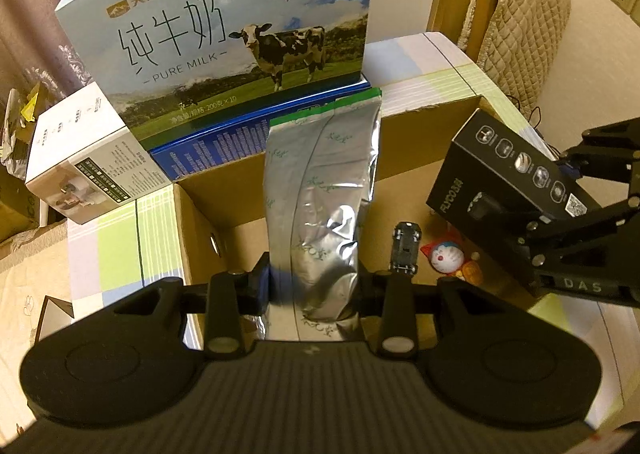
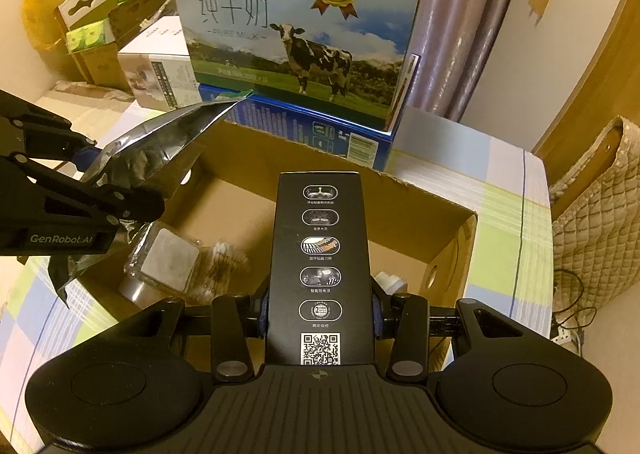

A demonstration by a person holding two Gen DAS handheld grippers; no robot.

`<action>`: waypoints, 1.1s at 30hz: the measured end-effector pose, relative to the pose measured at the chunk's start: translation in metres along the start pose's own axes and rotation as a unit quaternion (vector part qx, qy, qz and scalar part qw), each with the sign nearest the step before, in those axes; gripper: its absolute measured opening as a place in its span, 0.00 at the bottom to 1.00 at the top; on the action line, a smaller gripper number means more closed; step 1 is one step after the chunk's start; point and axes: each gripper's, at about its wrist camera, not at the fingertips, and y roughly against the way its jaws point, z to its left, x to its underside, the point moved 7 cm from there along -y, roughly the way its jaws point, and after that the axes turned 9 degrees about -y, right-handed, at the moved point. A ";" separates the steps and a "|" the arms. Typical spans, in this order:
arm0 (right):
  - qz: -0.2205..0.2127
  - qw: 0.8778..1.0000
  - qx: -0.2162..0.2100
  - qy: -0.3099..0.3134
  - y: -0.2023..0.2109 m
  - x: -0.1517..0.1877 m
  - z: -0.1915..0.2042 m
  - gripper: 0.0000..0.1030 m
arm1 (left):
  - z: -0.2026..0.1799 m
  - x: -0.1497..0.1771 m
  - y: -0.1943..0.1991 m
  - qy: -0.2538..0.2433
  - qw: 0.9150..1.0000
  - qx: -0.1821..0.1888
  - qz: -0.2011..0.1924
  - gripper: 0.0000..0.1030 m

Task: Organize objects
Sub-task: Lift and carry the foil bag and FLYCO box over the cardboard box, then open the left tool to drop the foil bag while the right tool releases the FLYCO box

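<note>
Both claws over the open cardboard box (image 2: 452, 254): left claw (image 1: 314, 286) pinching silver foil pouch (image 1: 324, 189), right claw (image 2: 320, 314) pinching black carton (image 2: 320, 254); lower each into bare floor, clear of what looks like toy car (image 1: 406, 248).

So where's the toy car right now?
In the left wrist view, the toy car lies on the floor of the open cardboard box, between the silver foil pouch and the small Doraemon figure.
</note>
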 end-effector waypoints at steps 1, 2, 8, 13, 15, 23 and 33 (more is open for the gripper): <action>0.001 1.000 0.001 0.000 -0.002 0.000 0.000 0.40 | 0.001 0.000 -0.002 0.001 1.000 0.001 0.001 0.31; 0.002 1.000 0.001 -0.001 -0.004 0.000 0.000 0.40 | 0.001 0.000 -0.005 0.003 1.000 0.002 0.001 0.31; 0.003 1.000 0.000 -0.008 -0.013 -0.003 -0.001 0.40 | 0.000 0.000 -0.019 0.007 1.000 0.008 0.004 0.31; 0.005 1.000 0.003 -0.011 -0.018 -0.005 -0.002 0.40 | 0.000 0.000 -0.031 0.011 1.000 0.010 0.006 0.31; 0.005 1.000 0.003 -0.012 -0.020 -0.005 -0.002 0.40 | 0.000 0.000 -0.034 0.014 1.000 0.009 0.006 0.31; 0.006 1.000 0.006 -0.018 -0.026 -0.006 -0.005 0.40 | 0.000 -0.004 -0.035 0.017 1.000 0.010 -0.017 0.35; 0.008 1.000 0.003 -0.024 -0.029 -0.003 -0.006 0.40 | 0.002 0.002 -0.033 0.011 1.000 0.004 -0.011 0.35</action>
